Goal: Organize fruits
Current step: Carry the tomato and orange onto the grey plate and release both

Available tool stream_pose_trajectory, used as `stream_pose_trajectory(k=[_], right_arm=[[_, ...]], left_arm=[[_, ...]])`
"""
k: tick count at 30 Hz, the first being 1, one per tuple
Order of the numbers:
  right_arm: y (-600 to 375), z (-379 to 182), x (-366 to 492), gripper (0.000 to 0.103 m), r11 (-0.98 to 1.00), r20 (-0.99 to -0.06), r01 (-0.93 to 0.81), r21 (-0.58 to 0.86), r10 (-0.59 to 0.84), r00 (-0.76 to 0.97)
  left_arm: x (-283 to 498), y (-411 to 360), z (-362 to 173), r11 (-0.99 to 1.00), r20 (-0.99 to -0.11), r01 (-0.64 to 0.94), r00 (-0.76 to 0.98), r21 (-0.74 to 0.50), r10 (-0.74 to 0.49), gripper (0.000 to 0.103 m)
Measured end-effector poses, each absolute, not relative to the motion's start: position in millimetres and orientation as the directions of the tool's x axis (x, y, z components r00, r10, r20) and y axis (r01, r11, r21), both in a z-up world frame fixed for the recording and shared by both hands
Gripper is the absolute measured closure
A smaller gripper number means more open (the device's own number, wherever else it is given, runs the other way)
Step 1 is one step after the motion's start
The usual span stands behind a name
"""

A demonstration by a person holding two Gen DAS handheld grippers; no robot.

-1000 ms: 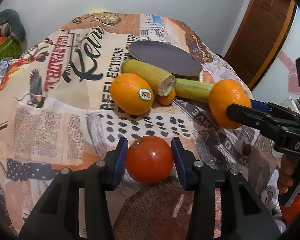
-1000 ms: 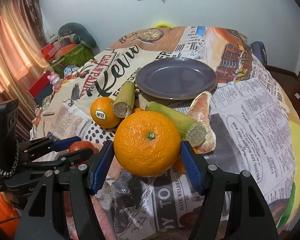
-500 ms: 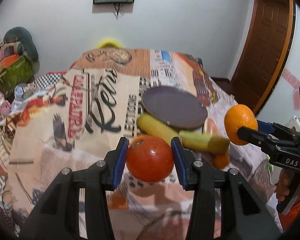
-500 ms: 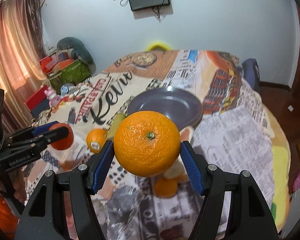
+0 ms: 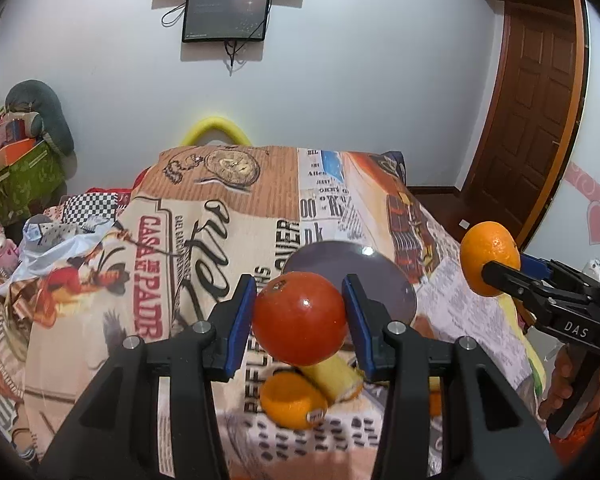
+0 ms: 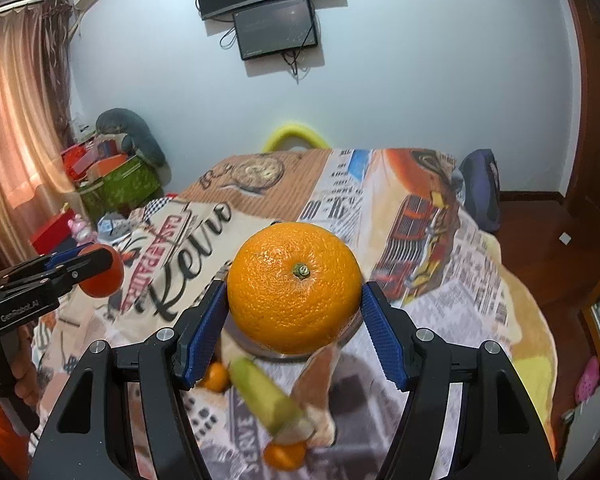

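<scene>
In the left wrist view, the left gripper point(image 5: 300, 318) grips a tomato point(image 5: 300, 317) at frame centre, held in the air in front of the bare plate point(image 5: 396, 280); an orange point(image 5: 294, 400) and a yellow stalk point(image 5: 334, 378) lie below on the printed cloth point(image 5: 204, 240). So sorting seems barely begun. In the right wrist view, the right gripper point(image 6: 294, 296) clamps a big orange point(image 6: 294, 286) at centre above the plate; more fruit lies lower centre, with a curtain point(image 6: 20, 128) at left and a wall screen point(image 6: 276, 28) at the top.

A dark monitor point(image 5: 226, 14) hangs on the white wall above a yellow foam ring point(image 5: 216, 130), with a brown door point(image 5: 540, 100) right and a green box point(image 6: 118, 186) left.
</scene>
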State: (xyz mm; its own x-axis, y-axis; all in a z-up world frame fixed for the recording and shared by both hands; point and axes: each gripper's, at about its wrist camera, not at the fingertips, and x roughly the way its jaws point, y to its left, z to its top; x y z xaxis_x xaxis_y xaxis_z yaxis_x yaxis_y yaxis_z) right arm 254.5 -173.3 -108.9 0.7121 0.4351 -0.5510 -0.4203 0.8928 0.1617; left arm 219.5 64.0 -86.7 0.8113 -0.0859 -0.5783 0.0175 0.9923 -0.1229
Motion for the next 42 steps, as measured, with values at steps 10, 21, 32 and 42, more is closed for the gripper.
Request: stream_pose_trajectory(k=[10, 21, 32, 42], right_arm=[[-171, -109, 296, 0.039, 0.908, -0.543, -0.397, 0.13, 0.401, 0.738], [-158, -133, 334, 0.039, 0.91, -0.602, -0.404, 0.091, 0.374, 0.706], [-140, -165, 376, 0.039, 0.899, -0.685, -0.43, 0.081, 0.363, 0.631], [-128, -195, 399, 0.039, 0.885, -0.759, -0.456, 0.096, 0.361, 0.542]], left_arm=[[271, 62, -93, 0.992, -0.601, 0.029, 0.793, -0.12, -0.096, 0.059], [330, 60, -122, 0.992, -0.661, 0.031, 0.743, -0.12, -0.103, 0.059], [380, 48, -157, 0.989, -0.743, 0.088, 0.654, -0.116, -0.146, 0.059], [414, 48, -185, 0.987, -0.815, 0.1, 0.557, -0.124, -0.159, 0.059]])
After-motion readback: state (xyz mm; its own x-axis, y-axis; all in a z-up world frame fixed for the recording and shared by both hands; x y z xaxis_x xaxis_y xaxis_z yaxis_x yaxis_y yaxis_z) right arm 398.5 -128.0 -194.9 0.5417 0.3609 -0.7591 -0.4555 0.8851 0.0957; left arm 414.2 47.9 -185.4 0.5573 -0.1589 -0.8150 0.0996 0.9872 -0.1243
